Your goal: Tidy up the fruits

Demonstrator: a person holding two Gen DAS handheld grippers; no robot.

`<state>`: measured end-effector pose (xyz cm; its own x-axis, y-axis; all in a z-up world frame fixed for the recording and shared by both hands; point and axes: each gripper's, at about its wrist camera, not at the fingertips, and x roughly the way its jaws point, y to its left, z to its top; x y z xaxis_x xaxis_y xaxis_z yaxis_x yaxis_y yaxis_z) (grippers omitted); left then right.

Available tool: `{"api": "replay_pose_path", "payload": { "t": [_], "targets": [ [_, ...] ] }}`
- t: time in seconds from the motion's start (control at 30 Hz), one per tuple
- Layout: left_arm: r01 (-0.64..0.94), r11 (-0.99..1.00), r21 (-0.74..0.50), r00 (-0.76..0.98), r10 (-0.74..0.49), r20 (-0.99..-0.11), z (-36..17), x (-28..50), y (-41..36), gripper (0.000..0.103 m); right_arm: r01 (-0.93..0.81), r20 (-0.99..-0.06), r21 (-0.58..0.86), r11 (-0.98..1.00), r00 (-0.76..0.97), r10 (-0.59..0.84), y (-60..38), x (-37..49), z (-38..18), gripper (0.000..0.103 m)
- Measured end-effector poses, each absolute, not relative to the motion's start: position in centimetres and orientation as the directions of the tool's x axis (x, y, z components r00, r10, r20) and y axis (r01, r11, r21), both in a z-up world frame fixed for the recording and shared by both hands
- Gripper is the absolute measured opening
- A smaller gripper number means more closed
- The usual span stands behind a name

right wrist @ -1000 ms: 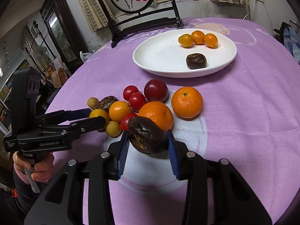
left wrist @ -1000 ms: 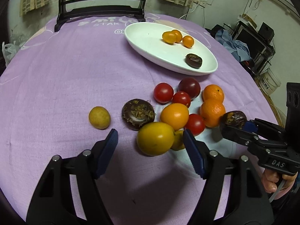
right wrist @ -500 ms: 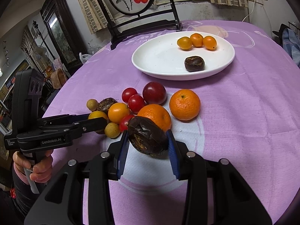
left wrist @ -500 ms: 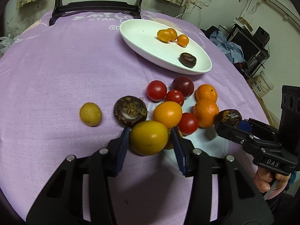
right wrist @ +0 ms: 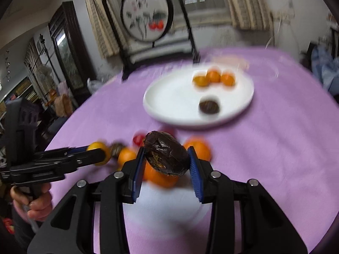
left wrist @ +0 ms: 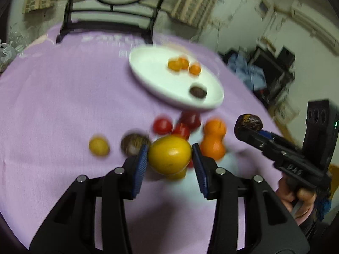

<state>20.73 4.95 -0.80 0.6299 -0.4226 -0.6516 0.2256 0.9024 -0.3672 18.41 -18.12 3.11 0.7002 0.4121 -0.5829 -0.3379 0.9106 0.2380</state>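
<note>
Left wrist view gives us the large yellow fruit (left wrist: pixel 169 155) clamped between the blue pads of our left gripper (left wrist: pixel 169 158), both pads pressed against its sides, above the fruit pile on the purple tablecloth (left wrist: pixel 53 97). Right wrist view gives us the dark brown wrinkled fruit (right wrist: pixel 166 156) squeezed the same way in our right gripper (right wrist: pixel 167 160), its skin cracked and showing some orange inside. Each view also catches the other tool from the side: in the left view the right gripper sits at the right edge with the dark fruit at its tip, and in the right view the left gripper (right wrist: pixel 99 153) comes in from the left with the yellow fruit at its tip. On the white plate (left wrist: pixel 148 72), toward the far edge of the table, we count three small orange fruits (left wrist: pixel 182 65) in a cluster and one dark brown fruit (left wrist: pixel 198 91) nearer the plate's near rim. Under and beyond the left gripper we count two oranges (left wrist: pixel 213 139), about three red fruits (left wrist: pixel 175 124), blurred together, one brown rough fruit (left wrist: pixel 133 144) and one small yellow fruit (left wrist: pixel 99 146) apart to its left. Only the right view shows the round painted screen (right wrist: pixel 147 15) whole behind the far edge.
</note>
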Motion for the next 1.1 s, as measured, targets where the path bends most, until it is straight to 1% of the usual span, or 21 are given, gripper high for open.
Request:
{"api": "replay_pose_path", "payload": {
  "t": [0.03,0.13,0.23,0.37,0.47,0.57,0.6,0.63,0.67,0.7,0.73,0.77,0.8,0.83,0.87,0.93,1.1],
  "targets": [
    [0.214,0.908,-0.361,0.650,-0.408,-0.641,-0.1,21.5,4.6,0.043,-0.323,-0.558,0.221,0.920,0.732,0.391,-18.3,19.4,3.6,0.040],
    [0.185,0.933,-0.310,0.692,-0.347,-0.633,1.5,24.4,2.8,0.043,-0.273,-0.545,0.202,0.940,0.767,0.340,-18.9,23.0,3.6,0.040],
    [0.178,0.949,-0.259,0.697,-0.307,-0.648,1.9,27.3,0.7,0.043,-0.239,-0.581,0.226,0.945,0.745,0.327,-19.7,26.8,2.4,0.040],
    [0.150,0.970,-0.193,0.670,-0.244,-0.701,0.7,31.5,-1.9,0.043,-0.210,-0.631,0.196,0.958,0.721,0.287,-19.9,30.1,0.6,0.040],
    [0.137,0.975,-0.177,0.642,-0.223,-0.734,-0.3,32.9,-2.6,0.043,-0.226,-0.648,0.201,0.953,0.699,0.303,-19.7,30.9,-0.1,0.040],
    [0.133,0.979,-0.153,0.626,-0.203,-0.753,-1.1,33.5,-2.8,0.043,-0.252,-0.648,0.175,0.952,0.698,0.304,-19.0,30.8,-0.1,0.041],
    [0.125,0.983,-0.137,0.623,-0.185,-0.760,-1.3,33.5,-2.7,0.044,-0.261,-0.646,0.169,0.950,0.699,0.307,-18.8,30.6,0.0,0.043],
    [0.121,0.984,-0.130,0.623,-0.177,-0.762,-1.4,33.3,-2.7,0.047,-0.271,-0.644,0.165,0.948,0.699,0.312,-18.7,30.4,0.1,0.049],
    [0.121,0.984,-0.129,0.626,-0.177,-0.760,-1.3,33.2,-2.6,0.054,-0.273,-0.640,0.160,0.949,0.703,0.310,-18.6,30.1,0.4,0.051],
    [0.114,0.986,-0.124,0.640,-0.168,-0.750,-0.9,32.7,-2.4,0.065,-0.270,-0.632,0.152,0.951,0.713,0.303,-18.6,29.7,0.8,0.054],
    [0.104,0.987,-0.123,0.658,-0.161,-0.735,-0.3,32.2,-2.1,0.082,-0.276,-0.623,0.152,0.949,0.719,0.309,-18.8,29.3,1.2,0.055],
    [0.099,0.987,-0.125,0.676,-0.159,-0.719,0.3,31.7,-1.7,0.090,-0.283,-0.616,0.155,0.947,0.721,0.316,-18.9,28.9,1.5,0.055],
    [0.094,0.987,-0.130,0.704,-0.158,-0.692,1.1,30.8,-1.2,0.097,-0.281,-0.612,0.158,0.946,0.724,0.318,-19.1,28.6,1.8,0.058],
    [0.092,0.987,-0.133,0.725,-0.158,-0.671,1.8,30.0,-0.7,0.097,-0.279,-0.607,0.163,0.946,0.727,0.319,-19.2,28.2,2.1,0.069],
    [0.091,0.987,-0.132,0.739,-0.156,-0.656,2.3,29.4,-0.3,0.097,-0.283,-0.593,0.171,0.944,0.735,0.328,-19.2,27.6,2.5,0.070],
    [0.095,0.986,-0.134,0.760,-0.159,-0.630,3.1,27.7,0.8,0.101,-0.307,-0.580,0.174,0.936,0.736,0.349,-19.1,26.5,3.2,0.070],
    [0.056,0.991,-0.123,0.793,-0.119,-0.597,3.5,24.8,3.5,0.101,-0.371,-0.543,0.173,0.912,0.737,0.403,-18.5,23.3,4.4,0.070]
  ]
}}
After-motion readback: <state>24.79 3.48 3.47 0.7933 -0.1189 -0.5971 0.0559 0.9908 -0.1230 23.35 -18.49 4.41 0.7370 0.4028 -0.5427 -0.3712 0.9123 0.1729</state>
